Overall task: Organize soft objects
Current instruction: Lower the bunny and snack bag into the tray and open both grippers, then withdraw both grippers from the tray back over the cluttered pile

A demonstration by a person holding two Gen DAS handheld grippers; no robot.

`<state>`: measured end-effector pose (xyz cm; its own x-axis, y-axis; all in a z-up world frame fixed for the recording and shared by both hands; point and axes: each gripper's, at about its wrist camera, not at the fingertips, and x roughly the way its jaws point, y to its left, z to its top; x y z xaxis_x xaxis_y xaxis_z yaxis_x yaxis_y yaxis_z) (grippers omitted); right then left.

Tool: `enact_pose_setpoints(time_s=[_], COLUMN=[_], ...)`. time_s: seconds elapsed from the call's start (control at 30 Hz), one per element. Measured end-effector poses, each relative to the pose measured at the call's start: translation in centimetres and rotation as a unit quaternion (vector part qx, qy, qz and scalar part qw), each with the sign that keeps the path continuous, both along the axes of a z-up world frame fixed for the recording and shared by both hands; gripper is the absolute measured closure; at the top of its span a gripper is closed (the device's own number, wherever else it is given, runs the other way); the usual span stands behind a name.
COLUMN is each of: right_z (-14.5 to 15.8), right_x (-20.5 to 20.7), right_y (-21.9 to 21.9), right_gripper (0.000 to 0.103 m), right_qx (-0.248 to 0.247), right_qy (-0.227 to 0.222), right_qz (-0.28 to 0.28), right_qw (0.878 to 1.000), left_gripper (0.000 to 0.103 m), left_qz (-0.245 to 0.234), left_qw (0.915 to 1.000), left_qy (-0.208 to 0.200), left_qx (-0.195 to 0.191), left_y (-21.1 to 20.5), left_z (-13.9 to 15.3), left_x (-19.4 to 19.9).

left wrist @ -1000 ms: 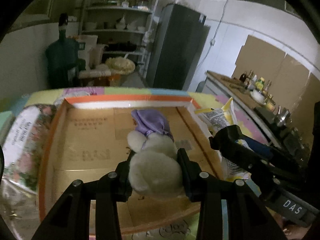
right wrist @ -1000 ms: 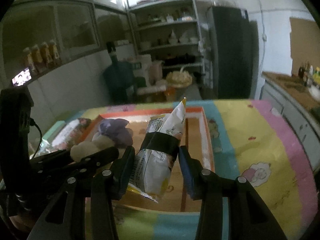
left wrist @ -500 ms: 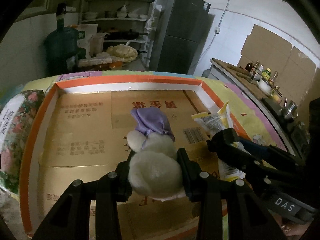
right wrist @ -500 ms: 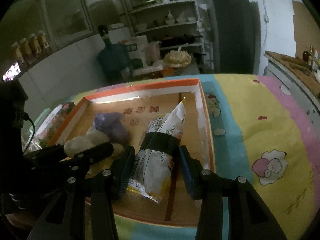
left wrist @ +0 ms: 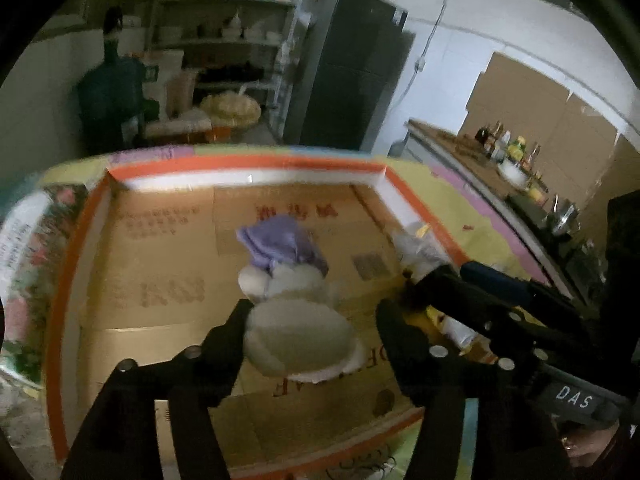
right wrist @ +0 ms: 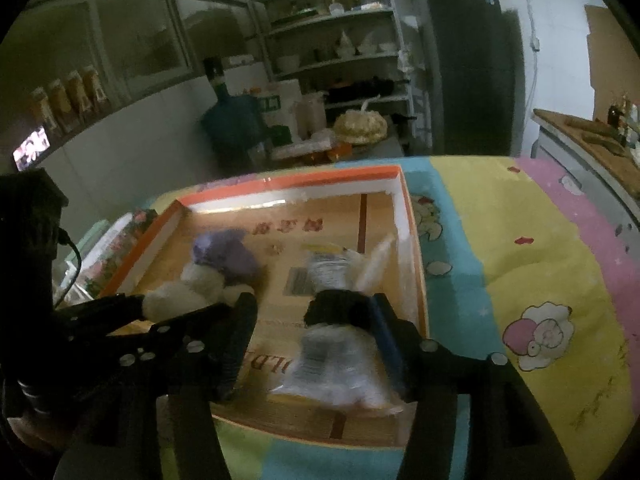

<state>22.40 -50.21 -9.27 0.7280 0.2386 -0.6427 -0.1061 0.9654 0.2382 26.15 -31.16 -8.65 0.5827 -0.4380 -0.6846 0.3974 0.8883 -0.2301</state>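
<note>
The plush toy (left wrist: 296, 320) lay in the cardboard tray (left wrist: 248, 178), long axis toward twelve o'clock, between the left gripper (left wrist: 310, 320) jaws, just opened apart. The snack bag (right wrist: 340, 344) lay likewise between the right gripper (right wrist: 316, 336) jaws, also just parted.

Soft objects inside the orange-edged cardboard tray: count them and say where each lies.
2. The plush toy with the purple hat lies toward the tray's left half; the snack packet lies by its right wall. Anything hidden under the claws cannot be ruled out.
</note>
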Motion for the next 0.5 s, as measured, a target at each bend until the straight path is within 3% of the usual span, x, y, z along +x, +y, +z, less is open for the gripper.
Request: enact_pose_setpoints(time_s=[0.2,0.27,0.5], right_z=[2.1,2.9,5.6], right_x=[-1.9,-2.7,-6.5], right_y=[-0.4,-0.5,-0.7], right_gripper=[0.031,0.029,0.028], right_qx=[0.010,0.013,0.046], right_qy=[-0.037,-0.050,-0.107], right_qz=[-0.007,-0.015,-0.031], right_qw=[0.999,0.999,0.993], left_gripper=[0.014,0.014,0.013], left_qz=[0.006,0.010,0.004], left_qw=[0.9980,0.9961,0.9929], left_qy=[-0.061,-0.086,-0.117], left_qx=[-0.018,-0.019,-0.023], left_y=[1.3,1.8,3.1], left_z=[2.2,3.0,5.1], left_x=[-1.5,-2.3,-4.2])
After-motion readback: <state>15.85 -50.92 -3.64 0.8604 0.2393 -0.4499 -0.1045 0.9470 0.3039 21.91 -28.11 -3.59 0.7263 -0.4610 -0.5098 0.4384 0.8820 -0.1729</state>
